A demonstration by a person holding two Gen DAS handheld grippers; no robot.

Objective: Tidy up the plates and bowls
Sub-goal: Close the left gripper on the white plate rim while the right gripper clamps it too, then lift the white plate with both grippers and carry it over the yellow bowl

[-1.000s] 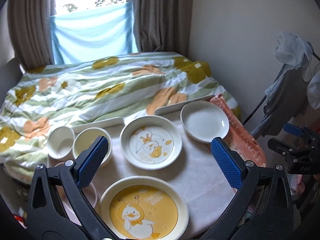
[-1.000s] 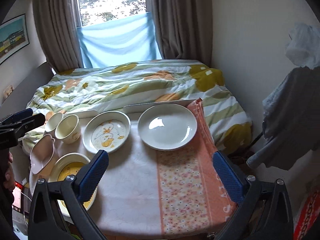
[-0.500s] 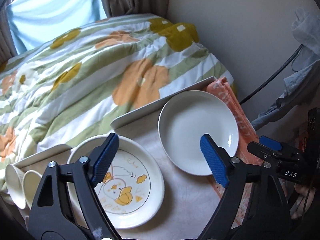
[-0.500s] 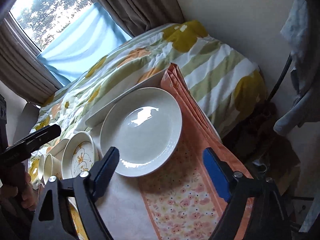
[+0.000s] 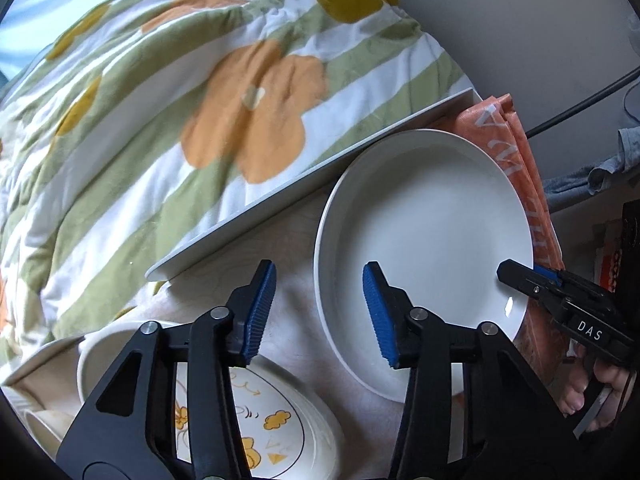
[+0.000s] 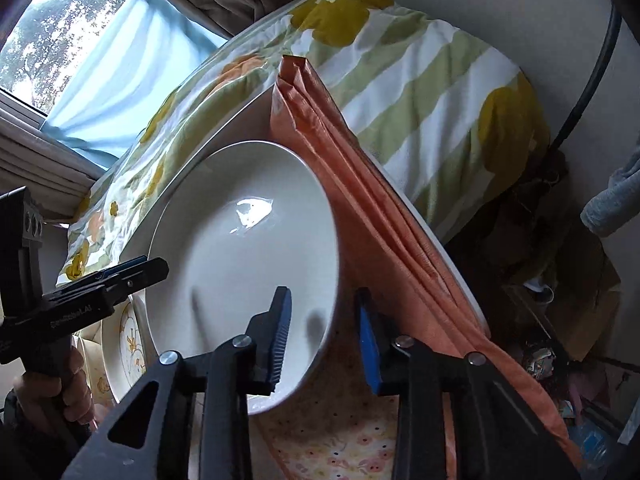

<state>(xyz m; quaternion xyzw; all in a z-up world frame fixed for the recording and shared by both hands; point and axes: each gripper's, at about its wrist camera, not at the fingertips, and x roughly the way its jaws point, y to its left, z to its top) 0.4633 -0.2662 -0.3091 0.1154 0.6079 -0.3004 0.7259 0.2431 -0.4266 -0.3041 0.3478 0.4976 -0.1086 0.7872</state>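
A plain white plate [image 5: 432,220] lies at the table's back right, partly on the orange cloth. My left gripper [image 5: 319,309] points steeply down with the plate's left rim between its blue pads. Its jaws are closing, and gaps still show on both sides of the rim. My right gripper [image 6: 324,332] straddles the opposite rim of the plate [image 6: 240,248]. Its jaws are closing too, and the pads are not touching it. Each gripper shows in the other's view, the right gripper [image 5: 528,278] and the left gripper [image 6: 140,270]. A duck-print plate [image 5: 260,420] sits near left.
A white board [image 5: 312,172] edges the table's back, against a flowered quilt [image 5: 240,120]. The folded orange cloth [image 6: 360,200] hangs over the right side. A pale bowl [image 5: 104,348] and cups [image 5: 36,420] stand at the left. A hand [image 6: 52,392] holds the left tool.
Both grippers have dropped and tipped downward onto the white plate, one at each side. Their jaws have narrowed from wide open until each straddles a rim.
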